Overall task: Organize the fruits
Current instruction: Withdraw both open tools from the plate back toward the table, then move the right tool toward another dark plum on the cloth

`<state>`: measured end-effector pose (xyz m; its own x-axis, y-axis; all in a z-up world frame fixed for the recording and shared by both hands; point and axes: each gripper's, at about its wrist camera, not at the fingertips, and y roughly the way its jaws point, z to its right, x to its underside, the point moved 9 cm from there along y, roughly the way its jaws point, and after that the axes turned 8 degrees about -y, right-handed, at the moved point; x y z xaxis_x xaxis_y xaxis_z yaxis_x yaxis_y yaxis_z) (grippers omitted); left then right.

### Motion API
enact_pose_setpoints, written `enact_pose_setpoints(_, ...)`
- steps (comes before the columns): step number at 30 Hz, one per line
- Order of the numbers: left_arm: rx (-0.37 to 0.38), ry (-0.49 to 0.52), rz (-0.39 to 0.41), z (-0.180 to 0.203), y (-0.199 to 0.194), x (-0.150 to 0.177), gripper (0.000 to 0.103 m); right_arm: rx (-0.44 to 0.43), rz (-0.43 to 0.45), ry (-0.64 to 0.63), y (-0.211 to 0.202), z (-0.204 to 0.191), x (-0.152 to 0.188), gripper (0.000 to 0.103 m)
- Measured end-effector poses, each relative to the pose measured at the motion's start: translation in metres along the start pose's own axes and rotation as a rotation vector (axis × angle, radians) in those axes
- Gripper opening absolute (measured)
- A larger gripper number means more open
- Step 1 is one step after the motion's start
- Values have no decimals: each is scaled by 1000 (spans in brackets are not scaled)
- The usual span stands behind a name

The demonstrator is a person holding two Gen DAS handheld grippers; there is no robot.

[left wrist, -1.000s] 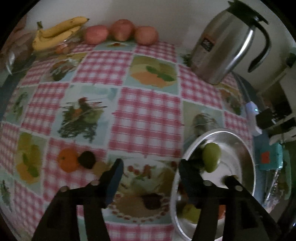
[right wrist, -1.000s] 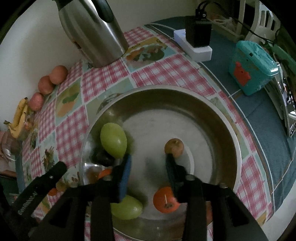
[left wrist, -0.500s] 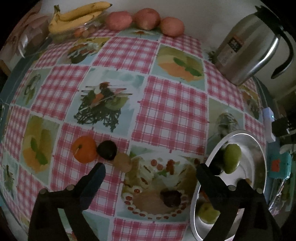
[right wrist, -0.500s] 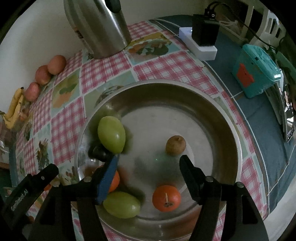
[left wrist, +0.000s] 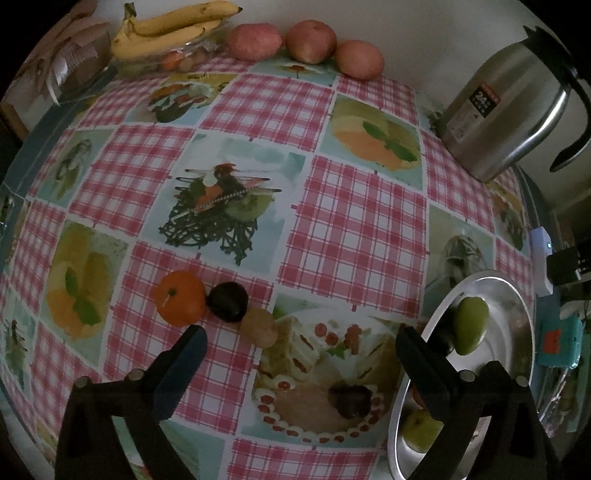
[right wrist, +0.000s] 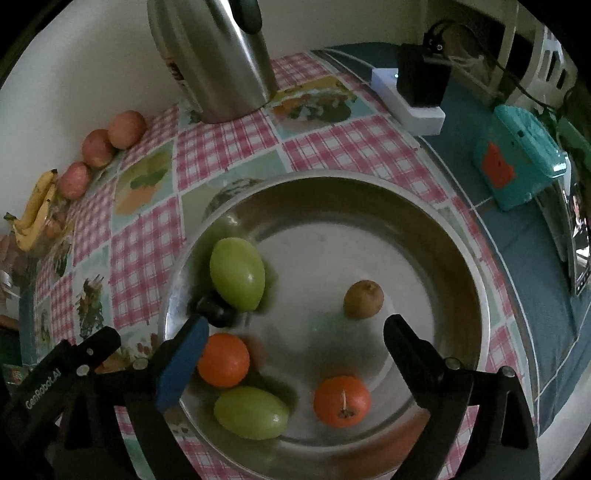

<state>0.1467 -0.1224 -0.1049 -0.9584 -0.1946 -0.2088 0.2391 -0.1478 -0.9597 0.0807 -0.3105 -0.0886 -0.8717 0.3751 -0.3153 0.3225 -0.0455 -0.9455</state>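
Note:
A steel bowl [right wrist: 461,258] holds two green fruits [right wrist: 237,273], two oranges [right wrist: 342,401], a small brown fruit [right wrist: 363,299] and a dark fruit [right wrist: 216,312]. My right gripper [right wrist: 295,339] is open and empty above the bowl. In the left wrist view an orange [left wrist: 181,298], a dark plum [left wrist: 228,301] and a tan fruit [left wrist: 259,327] lie together on the checked tablecloth, with another dark fruit [left wrist: 350,400] nearer the bowl [left wrist: 524,325]. My left gripper [left wrist: 301,343] is open and empty just in front of them.
A steel thermos jug [left wrist: 506,122] stands at the back right. Three red apples [left wrist: 310,37] and bananas [left wrist: 173,29] line the back wall. A white power strip [right wrist: 410,96] and a teal box [right wrist: 517,166] lie right of the bowl.
Both grippers opened wide. The left gripper swung left, from over the bowl's edge toward the loose fruits on the cloth. The right gripper pulled back from the small brown fruit.

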Motion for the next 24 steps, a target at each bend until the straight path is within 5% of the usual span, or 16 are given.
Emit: enact_pose_setpoints(24,-57,187,110,7,-48,-2,103,20,-24,-37,-26,-9,8,97)
